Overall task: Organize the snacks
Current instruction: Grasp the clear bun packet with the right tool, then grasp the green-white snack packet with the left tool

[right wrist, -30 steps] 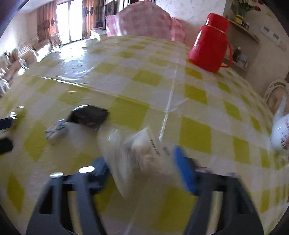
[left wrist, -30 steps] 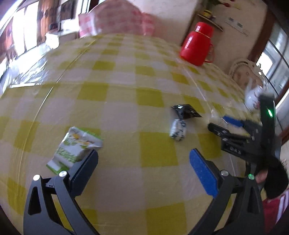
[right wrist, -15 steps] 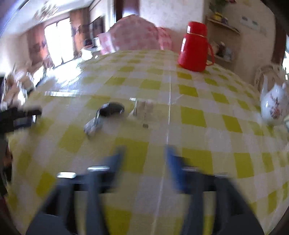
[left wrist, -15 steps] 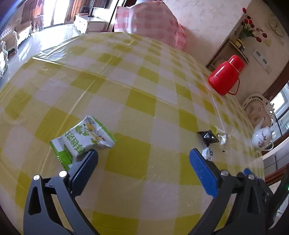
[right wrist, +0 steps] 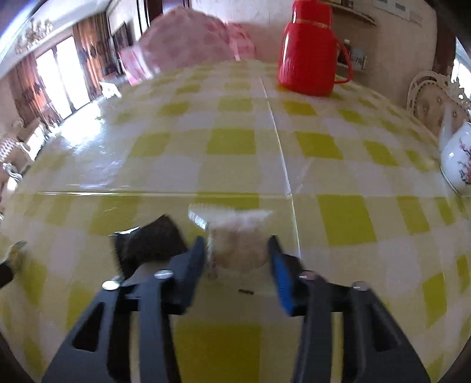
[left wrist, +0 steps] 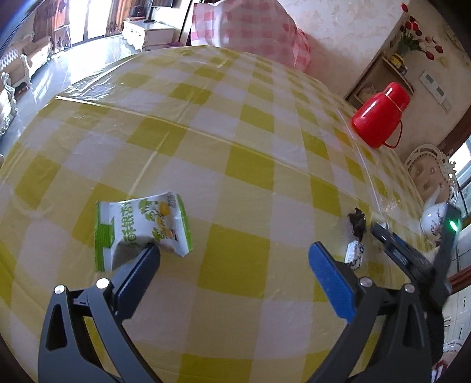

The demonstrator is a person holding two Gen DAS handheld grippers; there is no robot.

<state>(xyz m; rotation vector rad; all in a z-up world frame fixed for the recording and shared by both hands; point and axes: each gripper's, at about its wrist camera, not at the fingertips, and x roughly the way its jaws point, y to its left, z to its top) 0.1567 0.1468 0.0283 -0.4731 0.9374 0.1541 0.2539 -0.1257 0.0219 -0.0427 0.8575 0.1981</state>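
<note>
A green and white snack packet (left wrist: 138,224) lies on the yellow checked tablecloth (left wrist: 235,153). My left gripper (left wrist: 234,249) stands wide open over bare cloth, its left fingertip at the packet's near edge. To the right lie a black wrapper (left wrist: 357,224) and a small white and blue candy (left wrist: 354,253), with my right gripper (left wrist: 382,232) just beyond them. In the right wrist view, the right gripper (right wrist: 237,247) is closing, both pads against a clear packet (right wrist: 232,218) with a pale snack inside. The black wrapper (right wrist: 153,238) lies just left of it.
A red thermos jug (right wrist: 309,56) stands at the table's far side, and a white flowered teapot (right wrist: 459,159) at the right edge. A pink checked food cover (left wrist: 244,26) sits at the far end. An ornate white chair (left wrist: 426,173) stands beyond the right edge.
The right gripper let go of the clear packet, drew back with jaws wide, then came forward and closed on it again. The left gripper shifted, staying open by the green packet.
</note>
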